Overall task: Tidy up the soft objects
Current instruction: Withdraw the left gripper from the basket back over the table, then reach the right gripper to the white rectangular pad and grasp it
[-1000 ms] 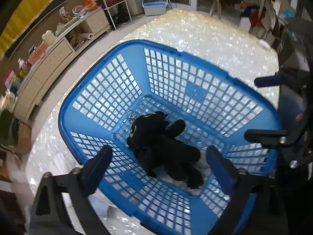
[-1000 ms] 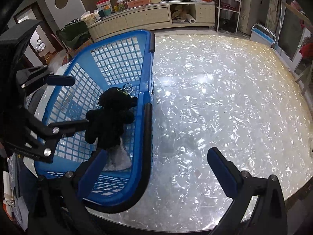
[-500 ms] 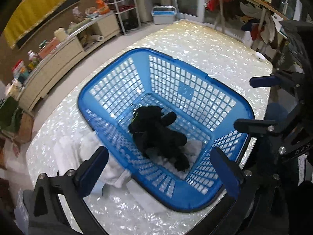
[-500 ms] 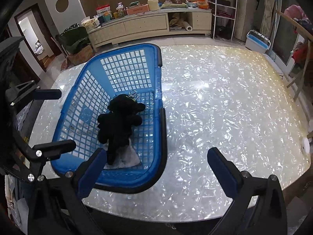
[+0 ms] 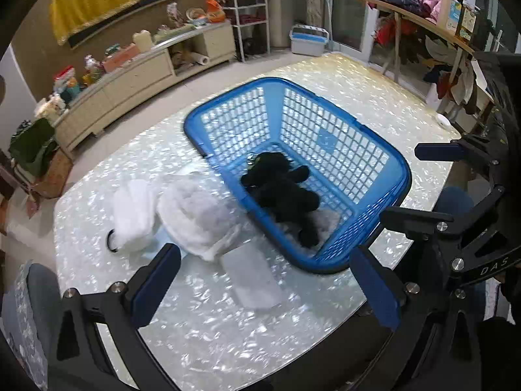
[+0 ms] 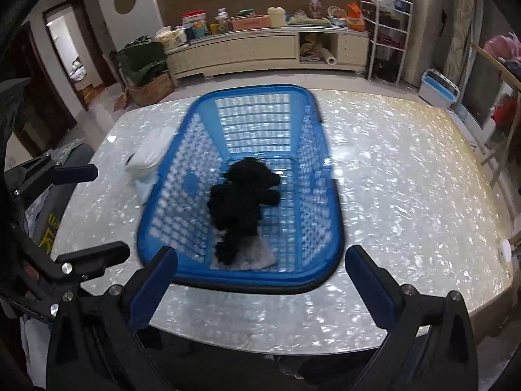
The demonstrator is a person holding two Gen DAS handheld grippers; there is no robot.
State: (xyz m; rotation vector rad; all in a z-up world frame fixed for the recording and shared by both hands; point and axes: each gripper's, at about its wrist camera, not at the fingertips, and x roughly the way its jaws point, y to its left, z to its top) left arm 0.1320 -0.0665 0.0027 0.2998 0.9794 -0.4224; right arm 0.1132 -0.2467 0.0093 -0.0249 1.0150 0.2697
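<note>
A blue mesh basket (image 5: 355,120) (image 6: 260,89) stands on the pearly white table. A black plush toy (image 5: 283,192) (image 6: 242,202) lies in it on a pale cloth (image 6: 257,254). Left of the basket lie a white bundle in a clear bag (image 5: 195,215), a white rolled cloth (image 5: 133,215) (image 6: 149,154) and a flat clear packet (image 5: 250,277). My left gripper (image 5: 263,290) is open and empty, above the table's near edge. My right gripper (image 6: 260,288) is open and empty, in front of the basket's near rim.
A black ring (image 5: 110,241) lies by the rolled cloth. A small white disc (image 6: 505,248) sits at the table's right edge. Beyond the table are a low cabinet (image 6: 247,49) with clutter, a wire shelf (image 6: 387,26) and a blue-white box (image 6: 438,86).
Both grippers have pulled back and up from the basket. The white soft items to its left have come into view. The toy stays in the basket.
</note>
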